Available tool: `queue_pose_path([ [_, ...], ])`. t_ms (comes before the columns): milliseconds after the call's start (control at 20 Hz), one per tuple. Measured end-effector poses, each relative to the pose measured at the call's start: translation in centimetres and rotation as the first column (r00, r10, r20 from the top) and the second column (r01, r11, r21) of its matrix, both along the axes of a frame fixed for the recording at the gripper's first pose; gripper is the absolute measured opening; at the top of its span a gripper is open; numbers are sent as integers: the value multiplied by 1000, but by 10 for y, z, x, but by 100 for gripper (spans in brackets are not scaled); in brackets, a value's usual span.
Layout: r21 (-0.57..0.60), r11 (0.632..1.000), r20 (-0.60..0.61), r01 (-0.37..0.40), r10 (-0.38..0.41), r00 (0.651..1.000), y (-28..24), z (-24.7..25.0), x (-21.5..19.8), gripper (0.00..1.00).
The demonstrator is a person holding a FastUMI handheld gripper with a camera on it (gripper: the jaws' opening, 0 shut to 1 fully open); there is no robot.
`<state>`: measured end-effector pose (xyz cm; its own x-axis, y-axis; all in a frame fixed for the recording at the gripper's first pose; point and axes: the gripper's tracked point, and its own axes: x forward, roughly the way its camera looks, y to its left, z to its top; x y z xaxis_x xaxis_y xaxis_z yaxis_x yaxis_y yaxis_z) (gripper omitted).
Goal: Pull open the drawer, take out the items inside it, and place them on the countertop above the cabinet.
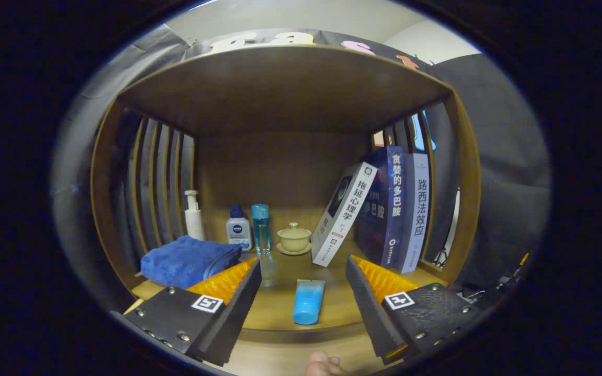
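— What can you see from here?

— The gripper (303,284) has its two fingers spread wide, and they pinch nothing. Between them, flat on the wooden countertop (280,310), lies one blue tube (309,301). It touches neither finger.

— What else is around?

— To the left, right beside the left finger, sits one folded blue towel (188,261). Far back by the wall stand three bottles in a row: a white pump bottle (193,215), a small white bottle with a dark cap (239,227), and a clear blue bottle (261,228). Next to them is one little tan cup with a lid (294,238) on a saucer.

— And on the right?

— Three books (392,209). The white one leans over, and the two others stand up straight against the slatted side.

— Anything in the way?

— Nothing lies between the fingers and the tube. A fingertip (324,364) of a person peeks in at the very near edge. I cannot see the drawer from here.
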<state>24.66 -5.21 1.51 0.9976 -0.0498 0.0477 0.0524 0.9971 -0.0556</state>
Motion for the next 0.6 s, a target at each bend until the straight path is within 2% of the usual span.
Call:
queue_pose_path([
  [300, 17, 995, 18, -94, 94, 995, 21, 26, -77, 96],
  [600, 10, 993, 8, -121, 121, 993, 31, 22, -150, 97],
])
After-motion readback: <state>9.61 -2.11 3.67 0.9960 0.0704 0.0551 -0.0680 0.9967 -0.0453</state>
